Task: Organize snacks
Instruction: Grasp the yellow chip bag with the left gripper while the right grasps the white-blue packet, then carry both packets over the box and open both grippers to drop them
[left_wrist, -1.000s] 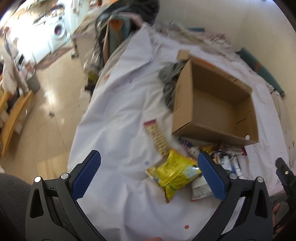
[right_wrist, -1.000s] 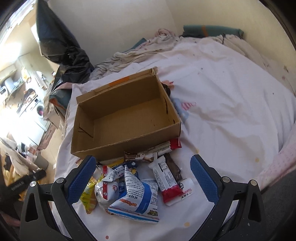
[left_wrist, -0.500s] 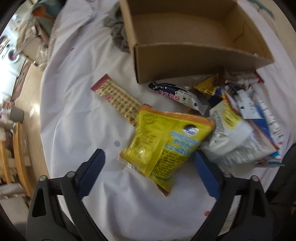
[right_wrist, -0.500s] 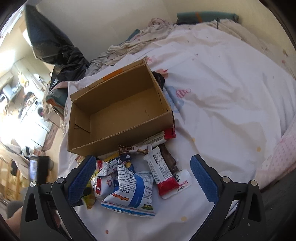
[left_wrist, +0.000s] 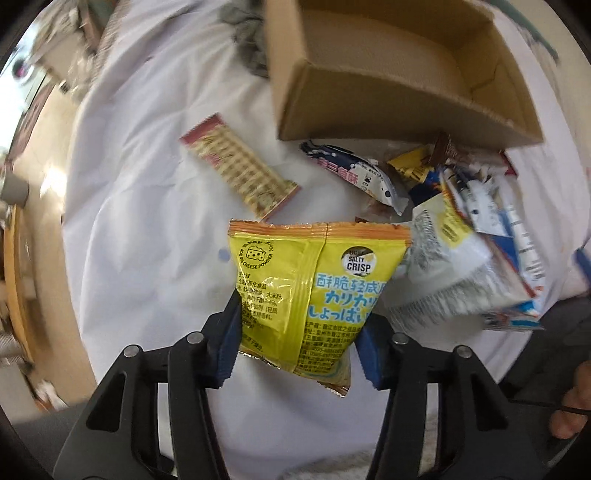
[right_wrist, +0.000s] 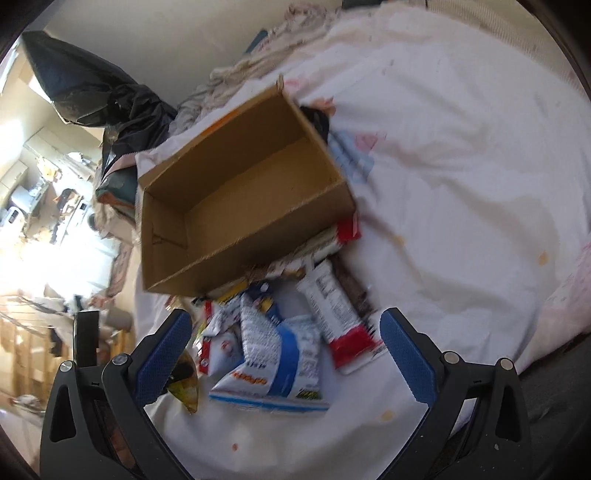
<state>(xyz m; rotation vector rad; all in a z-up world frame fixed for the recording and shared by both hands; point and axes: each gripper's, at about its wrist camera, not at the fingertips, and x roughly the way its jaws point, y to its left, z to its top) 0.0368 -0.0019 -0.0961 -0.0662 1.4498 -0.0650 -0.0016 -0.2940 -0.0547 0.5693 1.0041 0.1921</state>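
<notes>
My left gripper (left_wrist: 299, 325) is shut on a yellow crisp bag (left_wrist: 314, 291), its blue pads pressing the bag's lower sides. Beyond it lie a long wafer bar (left_wrist: 240, 166) and a heap of snack packets (left_wrist: 461, 229) in front of an empty open cardboard box (left_wrist: 399, 74). My right gripper (right_wrist: 284, 350) is open and empty above a blue-and-white bag (right_wrist: 277, 365) and a red-and-white bar (right_wrist: 340, 317). The box (right_wrist: 236, 206) stands just beyond them. A corner of the yellow bag (right_wrist: 184, 391) shows beside the right gripper's left finger.
Everything lies on a white sheet (right_wrist: 461, 166) over a bed. Crumpled grey cloth (left_wrist: 247, 48) lies by the box's far left corner. A black bag (right_wrist: 92, 88) sits beyond the bed. The floor (left_wrist: 48, 155) drops away on the left.
My left gripper moved in on the yellow bag and closed on it. My right gripper came lower over the snack heap, still open.
</notes>
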